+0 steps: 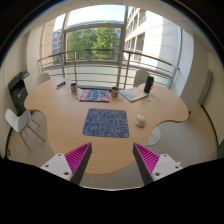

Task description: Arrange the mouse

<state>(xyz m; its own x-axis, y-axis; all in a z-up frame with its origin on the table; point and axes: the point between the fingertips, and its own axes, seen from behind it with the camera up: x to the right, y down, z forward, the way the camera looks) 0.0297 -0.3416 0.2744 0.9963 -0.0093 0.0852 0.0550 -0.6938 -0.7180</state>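
A dark blue patterned mouse mat [105, 123] lies in the middle of the round wooden table [60, 115], beyond my fingers. A small pale object [140, 121], which seems to be the mouse, sits on the table just right of the mat. My gripper [112, 160] is open and empty, held above the table's near edge. Its pink pads [78, 160] stand wide apart, with bare table between them.
At the far side of the table lie a colourful book [95, 95], a white notebook [133, 94], a dark upright object [149, 84] and a small cup [73, 87]. A white chair [20, 120] stands at the left. Windows and a railing are behind.
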